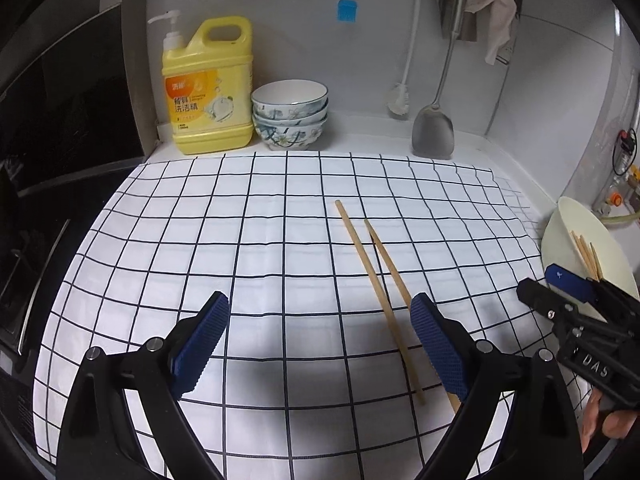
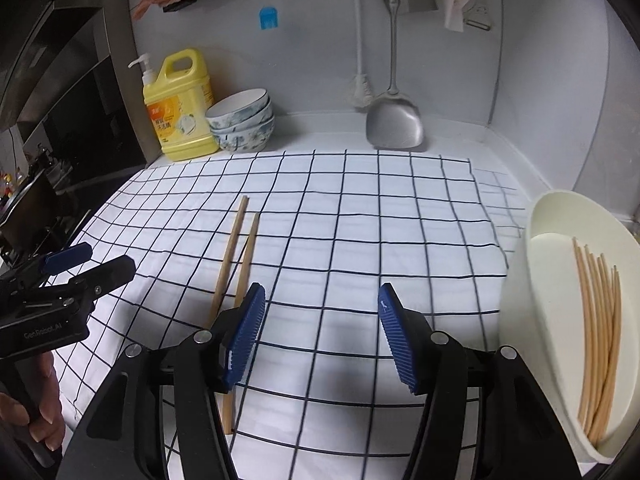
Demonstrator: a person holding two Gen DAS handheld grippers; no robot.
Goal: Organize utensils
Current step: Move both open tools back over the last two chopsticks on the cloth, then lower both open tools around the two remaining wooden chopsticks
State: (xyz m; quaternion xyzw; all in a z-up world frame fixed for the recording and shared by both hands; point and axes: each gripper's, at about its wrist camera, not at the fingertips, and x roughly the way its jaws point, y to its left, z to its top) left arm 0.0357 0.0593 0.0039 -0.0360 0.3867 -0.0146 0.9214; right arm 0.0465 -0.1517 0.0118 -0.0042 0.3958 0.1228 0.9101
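Note:
Two wooden chopsticks (image 1: 376,276) (image 2: 234,256) lie side by side on the checked cloth (image 1: 248,240) (image 2: 360,220). My left gripper (image 1: 320,312) hovers over the cloth, open and empty, its right finger just right of the chopsticks' near ends. My right gripper (image 2: 322,300) is open and empty too, its left finger over the chopsticks' near ends. A cream holder (image 2: 560,216) (image 1: 560,224) at the right lies tilted with several chopsticks (image 2: 600,332) inside. Each gripper shows at the edge of the other's view: the right gripper (image 1: 568,284) and the left gripper (image 2: 92,260).
Against the back wall stand a yellow detergent jug (image 1: 208,92) (image 2: 180,108) and stacked patterned bowls (image 1: 290,116) (image 2: 242,120). A metal spatula (image 1: 434,128) (image 2: 394,124) and a white brush (image 1: 400,100) hang from the wall. A dark stove (image 1: 60,160) borders the cloth's left.

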